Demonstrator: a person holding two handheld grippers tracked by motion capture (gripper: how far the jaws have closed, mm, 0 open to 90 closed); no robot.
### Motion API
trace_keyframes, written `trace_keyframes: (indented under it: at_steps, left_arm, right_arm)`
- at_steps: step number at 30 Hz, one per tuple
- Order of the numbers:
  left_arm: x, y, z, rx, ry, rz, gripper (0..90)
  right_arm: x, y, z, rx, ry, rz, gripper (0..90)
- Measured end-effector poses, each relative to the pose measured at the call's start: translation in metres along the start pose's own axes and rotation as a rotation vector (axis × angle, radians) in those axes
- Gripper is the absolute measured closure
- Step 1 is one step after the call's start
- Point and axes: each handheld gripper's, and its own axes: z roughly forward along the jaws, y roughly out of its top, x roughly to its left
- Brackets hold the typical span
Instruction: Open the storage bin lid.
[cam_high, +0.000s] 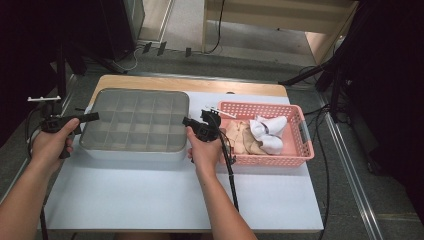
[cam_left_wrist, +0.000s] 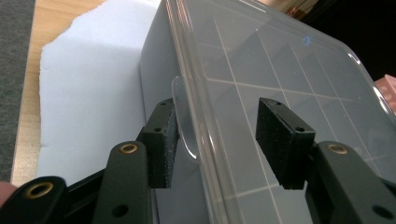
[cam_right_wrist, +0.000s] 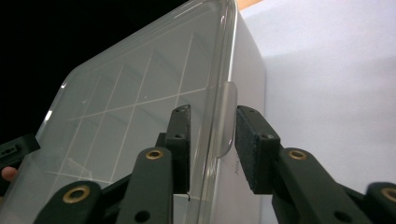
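Bracketing the box: you are working both grippers at the lidded divider box (cam_high: 134, 125) in mid-desk.
Left gripper (cam_left_wrist: 219, 144): fingers are standing wide around the lid's left tab, not pinching.
Right gripper (cam_right_wrist: 214, 149): fingers are standing narrow about the right tab, gaps showing.
Basket (cam_high: 300, 150): sitting just right of the box.
Progress: lid on; gripping and lifting are remaining.

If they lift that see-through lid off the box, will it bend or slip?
The clear lid looks thin and wide, so it may flex a little. Its glossy side tab is small, so the right gripper could slip. It probably weighs little.
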Motion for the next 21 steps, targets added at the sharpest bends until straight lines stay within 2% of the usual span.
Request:
trace_keyframes:
  at_steps: [3,5,8,12,16,18,21]
  left_arm:
    - [-0.0002,0.0003,-0.0013,0.006,0.0,-0.006,52.6]
    - [-0.0006,0.001,-0.0021,0.005,0.006,0.004,53.0]
    - [0.0001,0.0013,-0.0031,-0.007,0.0,-0.021,55.3]
    - [-0.0003,0.0013,-0.0048,-0.007,0.001,-0.016,56.7]
    - [-0.0017,0.0021,-0.0084,-0.03,0.0,0.0,57.5]
    - [-0.0017,0.0022,-0.0081,-0.031,0.001,-0.006,58.0]
    - [-0.001,0.0017,-0.007,-0.023,-0.003,-0.02,58.1]
  right_arm:
    - [-0.0028,0.0007,0.0026,0.016,0.026,0.026,66.5]
    - [-0.0055,0.0024,0.0035,0.034,0.044,0.077,66.1]
    - [-0.0061,0.0049,0.0036,0.042,0.042,0.111,68.3]
    - [-0.005,0.0054,0.002,0.041,0.032,0.108,70.1]
    - [-0.0031,0.0045,0.0021,0.02,0.032,0.065,68.3]
    - [-0.0024,0.0046,0.0026,0.018,0.031,0.061,67.3]
    - [-0.006,0.0065,0.0062,0.012,0.042,0.09,68.4]
